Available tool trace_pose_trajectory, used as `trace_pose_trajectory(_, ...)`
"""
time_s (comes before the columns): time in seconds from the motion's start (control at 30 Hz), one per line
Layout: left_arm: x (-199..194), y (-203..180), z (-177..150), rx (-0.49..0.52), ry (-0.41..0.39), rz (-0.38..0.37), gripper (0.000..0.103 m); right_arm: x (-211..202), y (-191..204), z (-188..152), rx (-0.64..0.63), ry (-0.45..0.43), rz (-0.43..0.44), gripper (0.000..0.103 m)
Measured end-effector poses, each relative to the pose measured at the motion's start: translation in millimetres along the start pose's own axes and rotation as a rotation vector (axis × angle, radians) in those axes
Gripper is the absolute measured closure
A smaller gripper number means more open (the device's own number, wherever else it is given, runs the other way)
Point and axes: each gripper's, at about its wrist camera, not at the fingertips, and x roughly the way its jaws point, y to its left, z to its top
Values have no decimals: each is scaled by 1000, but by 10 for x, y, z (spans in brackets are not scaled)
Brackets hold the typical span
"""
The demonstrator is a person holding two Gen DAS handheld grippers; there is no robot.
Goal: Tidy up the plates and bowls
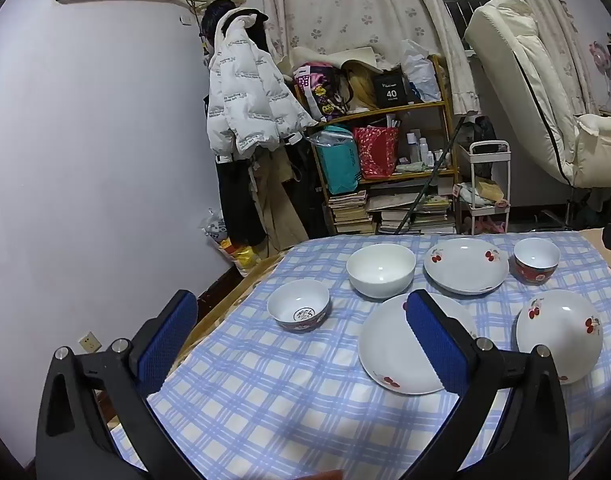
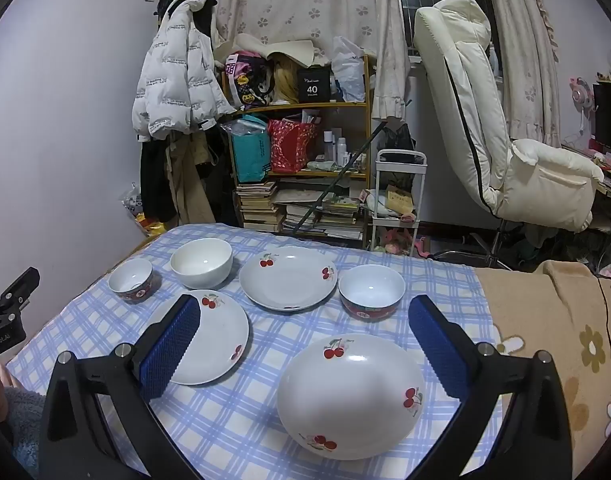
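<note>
Six dishes stand apart on the blue checked cloth [image 2: 241,432]. Three are white plates with cherry prints: a near one [image 2: 351,396], a left one [image 2: 217,336] and a far one [image 2: 288,278]. A plain white bowl [image 2: 201,262] and two red-sided bowls, left [image 2: 130,280] and right [image 2: 371,290], sit behind. My right gripper [image 2: 304,304] hangs open above the near plate, holding nothing. My left gripper [image 1: 301,300] is open too, hovering over the cloth before the small red-sided bowl [image 1: 298,311] and the left plate [image 1: 389,348]; the other cherry plates [image 1: 559,334] [image 1: 465,266] lie to its right.
A brown flowered blanket [image 2: 545,320] covers the surface right of the cloth. Beyond the far edge are a cluttered wooden shelf [image 2: 301,140], a white cart [image 2: 397,200], a cream chair [image 2: 505,152] and a hanging white coat [image 1: 245,92]. The cloth's left edge drops to the floor by the wall.
</note>
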Motion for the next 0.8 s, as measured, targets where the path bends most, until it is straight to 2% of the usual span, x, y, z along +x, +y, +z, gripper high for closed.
trace_pose_trajectory(0.8, -3, 2, 0, 12, -15, 19, 1, 8, 2, 6, -6, -6, -3, 0)
